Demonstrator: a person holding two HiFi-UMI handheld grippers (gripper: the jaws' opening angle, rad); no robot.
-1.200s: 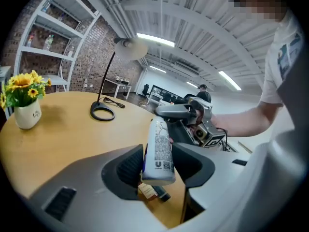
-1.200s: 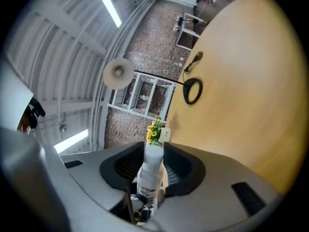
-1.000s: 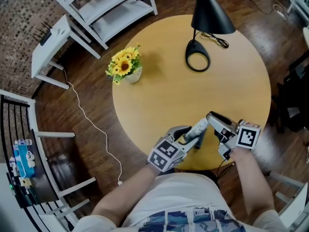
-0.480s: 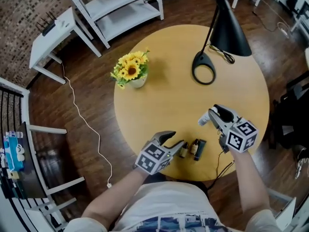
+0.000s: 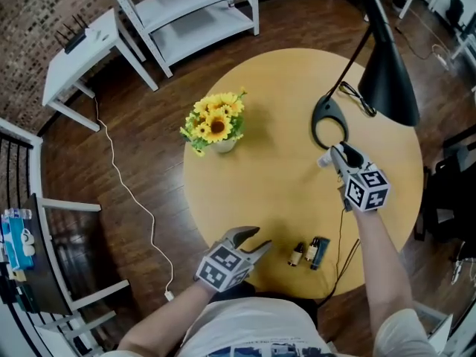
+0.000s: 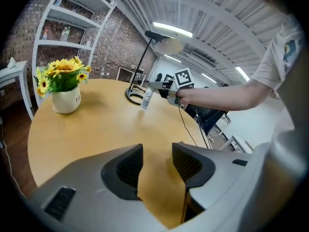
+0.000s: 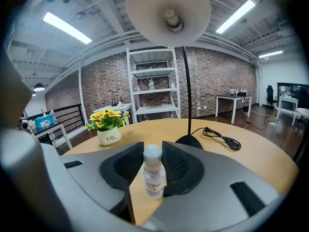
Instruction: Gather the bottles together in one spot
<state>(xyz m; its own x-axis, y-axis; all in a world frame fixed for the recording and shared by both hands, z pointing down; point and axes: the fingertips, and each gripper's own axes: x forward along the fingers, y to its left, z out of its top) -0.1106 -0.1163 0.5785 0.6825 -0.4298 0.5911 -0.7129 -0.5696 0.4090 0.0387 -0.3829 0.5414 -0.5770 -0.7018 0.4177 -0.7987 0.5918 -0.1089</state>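
Clamped seemingly only near its cap by the right claw (image 5: pixel 332 157), the clear bottle (image 7: pixel 154 178) could be shaken loose in transit; the left claw (image 6: pixel 157 164) is held part-open, empty.

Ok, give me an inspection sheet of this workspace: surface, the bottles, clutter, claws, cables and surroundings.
Surface: round wooden table.
Job's things: a brown bottle and a dark bottle side by side at the table's near edge; a clear bottle apart from them, near the lamp base.
Clutter: pot of sunflowers; black lamp.
Grippers: left claw open, nothing between its jaws, at the near edge; right claw shut on the clear bottle.
Cables: lamp cord on the table; white cord on the floor.
Surroundings: white shelf, white side table, brick wall.
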